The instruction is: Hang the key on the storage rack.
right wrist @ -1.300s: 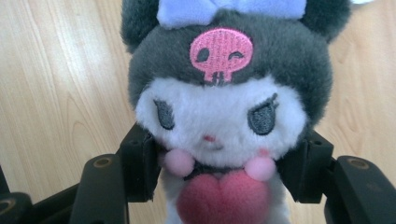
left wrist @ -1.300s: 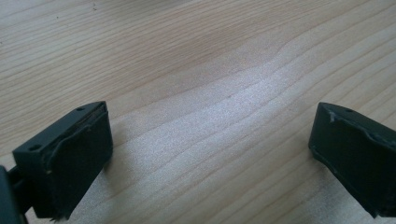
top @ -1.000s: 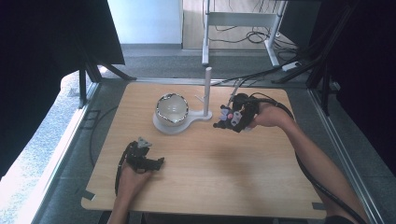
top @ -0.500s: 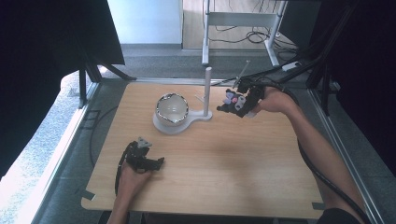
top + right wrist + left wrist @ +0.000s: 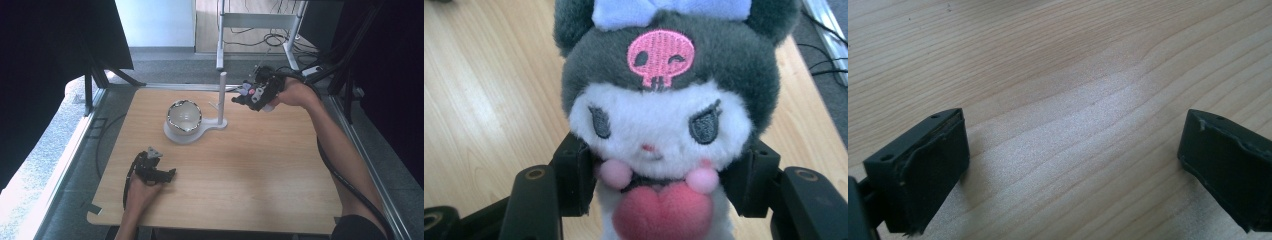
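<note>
The right tongs [image 5: 659, 175] are clamped on a plush toy [image 5: 664, 125], their black jaws pressing into its sides just below the white face, with its dark hood, pink skull patch and red heart facing the right gripper view; in the high view the right tongs [image 5: 240, 98] hold the toy [image 5: 248, 91] in the air above the far right part of the wooden bench [image 5: 260, 165], just right of the white stand [image 5: 221, 100] with its upright post and the bowl [image 5: 184, 116] on its base. The left tongs [image 5: 1073, 160] rest near the bench's near left edge, jaws spread wide with only bare wood between them
</note>
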Available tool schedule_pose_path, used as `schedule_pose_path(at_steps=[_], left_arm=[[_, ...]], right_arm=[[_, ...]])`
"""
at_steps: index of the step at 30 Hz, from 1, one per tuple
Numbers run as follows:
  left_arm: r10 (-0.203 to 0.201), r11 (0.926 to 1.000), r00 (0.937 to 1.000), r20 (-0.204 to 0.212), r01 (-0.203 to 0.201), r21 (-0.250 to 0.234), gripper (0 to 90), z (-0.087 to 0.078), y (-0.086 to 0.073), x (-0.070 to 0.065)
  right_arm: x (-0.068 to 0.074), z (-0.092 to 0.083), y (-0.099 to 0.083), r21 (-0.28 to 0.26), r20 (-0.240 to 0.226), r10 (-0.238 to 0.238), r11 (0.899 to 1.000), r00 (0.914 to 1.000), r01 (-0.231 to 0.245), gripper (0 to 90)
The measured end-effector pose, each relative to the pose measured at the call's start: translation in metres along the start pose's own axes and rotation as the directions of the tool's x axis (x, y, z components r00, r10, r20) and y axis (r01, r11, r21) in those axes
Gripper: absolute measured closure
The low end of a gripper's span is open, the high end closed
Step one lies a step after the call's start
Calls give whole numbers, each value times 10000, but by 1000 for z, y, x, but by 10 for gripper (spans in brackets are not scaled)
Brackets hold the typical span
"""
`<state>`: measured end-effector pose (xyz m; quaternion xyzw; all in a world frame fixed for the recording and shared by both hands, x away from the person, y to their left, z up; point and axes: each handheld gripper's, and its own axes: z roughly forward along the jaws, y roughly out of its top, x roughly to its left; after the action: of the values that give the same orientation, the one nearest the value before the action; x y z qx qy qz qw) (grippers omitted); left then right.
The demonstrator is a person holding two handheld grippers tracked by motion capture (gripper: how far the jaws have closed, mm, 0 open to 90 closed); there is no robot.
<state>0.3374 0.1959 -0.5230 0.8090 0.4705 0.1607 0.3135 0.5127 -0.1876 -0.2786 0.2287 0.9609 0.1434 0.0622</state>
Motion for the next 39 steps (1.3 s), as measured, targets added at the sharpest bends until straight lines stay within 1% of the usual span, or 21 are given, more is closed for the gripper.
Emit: schedule_pose_path(at_steps=[7, 13, 14, 19, 21, 23, 24, 25, 29, 33, 39], left_arm=[[4, 10000, 10000, -12, -4, -3, 0, 0, 0, 0], [8, 10000, 10000, -13, -8, 1, 0, 0, 0, 0], [1, 10000, 10000, -5, -1, -4, 0, 0, 0, 0], [5, 10000, 10000, -5, -5, -3, 0, 0, 0, 0], [4, 10000, 10000, -7, -4, -4, 0, 0, 0, 0], [2, 10000, 10000, -6, -2, -5, 1, 0, 0, 0], [3, 10000, 10000, -5, -3, -2, 0, 0, 0, 0], [4, 10000, 10000, -5, -4, -4, 0, 0, 0, 0], [4, 10000, 10000, -6, -4, -2, 0, 0, 0, 0], [2, 10000, 10000, 3, -2, 2, 0, 0, 0, 0], [8, 10000, 10000, -17, -8, 0, 0, 0, 0, 0]], right_arm=[[-8, -9, 12, -148, 190, 112, 9998, 9998, -109, 391], [-12, -10, 22, -268, 304, 198, 9995, 9993, -190, 391], [-13, -9, 27, -281, 302, 241, 9993, 9993, -233, 392], [-15, -6, 34, -360, 340, 208, 9992, 9992, -196, 391], [-13, 0, 40, -352, 297, 138, 9993, 9995, -127, 392], [-12, 1, 41, -345, 267, 98, 9994, 9996, -89, 391], [-10, 3, 43, -369, 265, 62, 9993, 9996, -52, 391], [-4, 6, 47, -390, 161, -104, 9992, 9998, 110, 391], [4, 10, 50, -331, -50, -291, 9990, 9996, 289, 391], [10, 20, 49, -204, -251, -402, 9990, 9989, 397, 391], [13, 40, 43, -70, -500, -348, 9994, 9981, 345, 391]])
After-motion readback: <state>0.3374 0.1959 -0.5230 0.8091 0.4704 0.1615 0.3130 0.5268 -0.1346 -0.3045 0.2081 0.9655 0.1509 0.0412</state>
